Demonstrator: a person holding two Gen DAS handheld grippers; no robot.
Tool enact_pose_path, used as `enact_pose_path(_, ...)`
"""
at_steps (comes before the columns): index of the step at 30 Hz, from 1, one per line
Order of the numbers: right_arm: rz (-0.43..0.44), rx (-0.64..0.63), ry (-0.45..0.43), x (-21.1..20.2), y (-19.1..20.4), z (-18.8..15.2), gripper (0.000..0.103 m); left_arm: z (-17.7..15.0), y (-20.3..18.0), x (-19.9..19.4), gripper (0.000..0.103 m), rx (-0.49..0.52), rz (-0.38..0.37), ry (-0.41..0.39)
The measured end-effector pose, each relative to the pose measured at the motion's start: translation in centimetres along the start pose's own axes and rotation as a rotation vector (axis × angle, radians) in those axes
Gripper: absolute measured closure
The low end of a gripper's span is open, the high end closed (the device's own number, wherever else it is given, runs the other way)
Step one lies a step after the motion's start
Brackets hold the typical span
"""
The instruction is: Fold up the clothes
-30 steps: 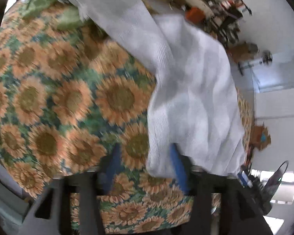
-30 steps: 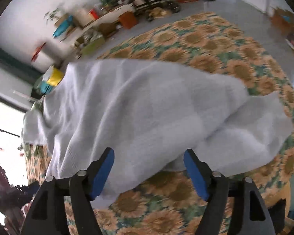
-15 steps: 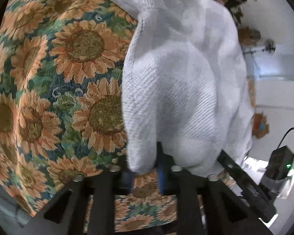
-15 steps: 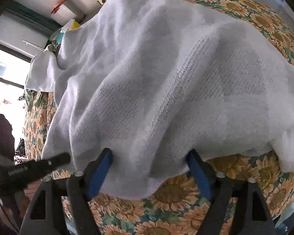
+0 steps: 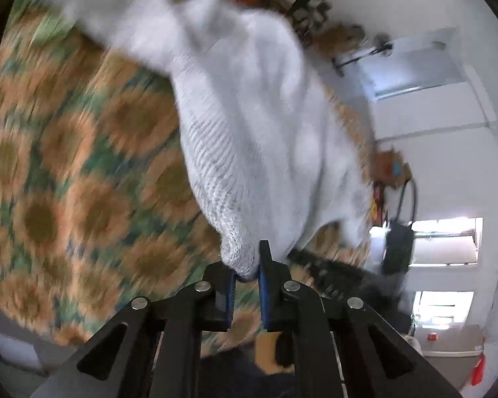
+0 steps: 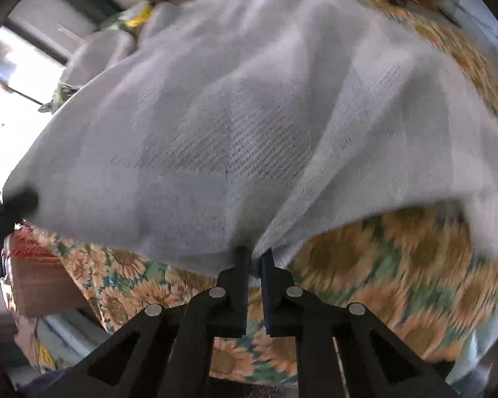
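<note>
Both grippers, left [image 5: 247, 272] and right [image 6: 255, 260], have just closed, fingers seemingly clamped on the white garment's [image 6: 235, 126] edge.

Each camera sits just behind its own gripper and looks forward along the fingers. The left wrist view looks steeply down past the left gripper [image 5: 247, 265], very near a white knitted garment [image 5: 265, 126] on a sunflower-print tablecloth [image 5: 66, 182], with white walls to the right. The right wrist view looks steeply down past the right gripper [image 6: 255, 260], close on the same garment and cloth; both are blurred.
</note>
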State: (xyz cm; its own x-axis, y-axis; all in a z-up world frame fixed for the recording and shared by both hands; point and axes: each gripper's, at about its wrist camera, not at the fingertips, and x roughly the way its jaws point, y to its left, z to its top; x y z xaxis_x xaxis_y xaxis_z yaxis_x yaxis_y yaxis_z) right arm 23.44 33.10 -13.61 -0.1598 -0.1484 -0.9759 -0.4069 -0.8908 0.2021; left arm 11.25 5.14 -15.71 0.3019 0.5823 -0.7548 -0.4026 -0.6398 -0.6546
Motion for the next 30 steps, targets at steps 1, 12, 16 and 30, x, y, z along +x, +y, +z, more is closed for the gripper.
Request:
enact_pose_path(1,0.007,0.014,0.011,0.2,0.5,-1.0,0.095,-0.6,1.4,0.3,0.093,-0.024,-0.011,0.025)
enact_pose_path(12,-0.077,0.095,-0.130,-4.6,7.3,-2.2,0.028,1.5,9.9,-3.2,0.093,-0.182,0.067,0.128)
enact_pose_path(16,-0.087,0.053,-0.124,-4.5,8.7,0.6,0.027,5.9,10.8,-4.8,0.045,-0.227,0.096,0.042)
enact_pose_path(30,-0.059,0.010,-0.068,1.5,5.3,12.2,0.024,23.8,15.6,-10.4,0.042,-0.496,0.158,-0.312)
